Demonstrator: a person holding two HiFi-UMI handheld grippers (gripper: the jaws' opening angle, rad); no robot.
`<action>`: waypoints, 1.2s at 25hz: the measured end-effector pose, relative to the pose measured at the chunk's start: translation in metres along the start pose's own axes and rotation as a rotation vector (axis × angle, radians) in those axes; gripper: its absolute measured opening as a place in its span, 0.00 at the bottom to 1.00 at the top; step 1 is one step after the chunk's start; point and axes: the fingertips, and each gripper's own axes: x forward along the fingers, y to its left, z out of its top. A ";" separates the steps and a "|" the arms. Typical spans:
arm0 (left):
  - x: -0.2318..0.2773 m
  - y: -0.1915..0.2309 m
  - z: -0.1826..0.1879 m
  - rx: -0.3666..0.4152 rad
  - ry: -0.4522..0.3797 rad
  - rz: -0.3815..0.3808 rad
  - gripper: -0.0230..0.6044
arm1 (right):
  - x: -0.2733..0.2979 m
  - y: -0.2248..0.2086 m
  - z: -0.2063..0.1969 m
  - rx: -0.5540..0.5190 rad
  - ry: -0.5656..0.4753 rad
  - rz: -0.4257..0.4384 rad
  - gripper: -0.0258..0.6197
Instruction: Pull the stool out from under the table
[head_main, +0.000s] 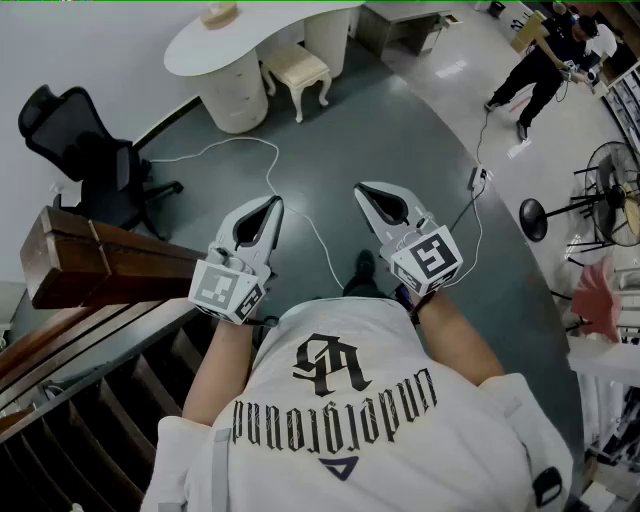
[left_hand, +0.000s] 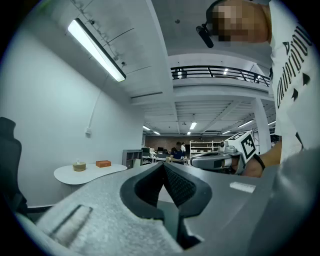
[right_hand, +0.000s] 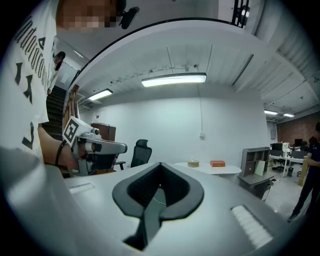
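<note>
Left claw (head_main: 273, 203) closed, empty | right claw (head_main: 362, 189) closed, empty | stool (head_main: 296, 68) well ahead, by table (head_main: 190, 48)

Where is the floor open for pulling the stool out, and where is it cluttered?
Open: the dark floor in front of the stool, crossed only by white cables. Crowded: the office chair and wooden post at left, the fan and stand at right.
</note>
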 end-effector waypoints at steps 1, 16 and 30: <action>-0.002 0.006 -0.005 0.000 -0.002 0.008 0.05 | 0.004 0.001 -0.001 -0.004 -0.004 0.000 0.04; 0.033 0.027 -0.016 -0.020 0.016 0.018 0.05 | 0.015 -0.038 -0.011 0.017 -0.016 -0.026 0.04; 0.216 0.037 -0.045 0.000 0.059 0.096 0.05 | 0.021 -0.234 -0.051 0.054 -0.051 0.014 0.04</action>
